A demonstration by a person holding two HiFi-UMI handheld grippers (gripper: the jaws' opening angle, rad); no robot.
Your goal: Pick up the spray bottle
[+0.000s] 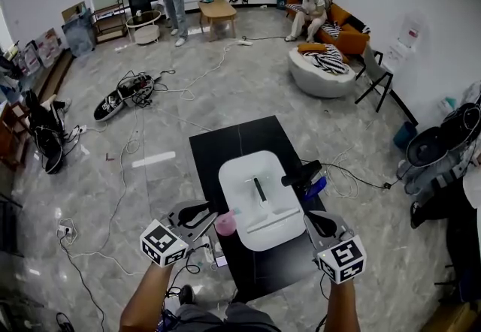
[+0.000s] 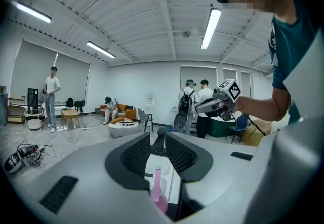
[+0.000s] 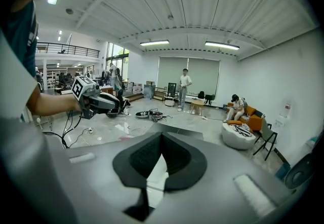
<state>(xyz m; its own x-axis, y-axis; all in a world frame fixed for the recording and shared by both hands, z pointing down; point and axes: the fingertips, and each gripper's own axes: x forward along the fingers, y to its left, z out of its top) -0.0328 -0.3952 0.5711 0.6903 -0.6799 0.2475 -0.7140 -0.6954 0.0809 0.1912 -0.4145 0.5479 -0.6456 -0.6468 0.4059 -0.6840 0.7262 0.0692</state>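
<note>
Both grippers sit closest to the head camera, marker cubes up, one in each of the person's hands at the near end of the black surface (image 1: 218, 146). The left gripper (image 2: 158, 142) has its jaws a little apart with nothing pinched between them. The right gripper (image 3: 161, 139) has its jaws together and empty, over by the near right corner of the white tray (image 1: 252, 173).

The spray bottle (image 1: 225, 223) is the small pink one, standing upright on the surface just beside the tray's near left corner. In the left gripper view it shows right down the gap between the jaws, thin neck and pale cap on top, rounder body below. So it's lined up just ahead of the left jaws, but the pads aren't on it.

Handling-wise it looks like a little plastic mister: light, stiff enough not to cave in, but smooth and rounded, so probably slippery. The base is small too, so a bump from one jaw before the other lands would likely tip it or shove it into the tray. The neck looks too skinny to grab safely. Best bet is the widest part of the body, one jaw on each side. The gap looks tight for that, so the jaws would want to spread more first.

Also a blue and black thing (image 1: 307, 176) sits at the tray's right edge; can't tell what it is.
</note>
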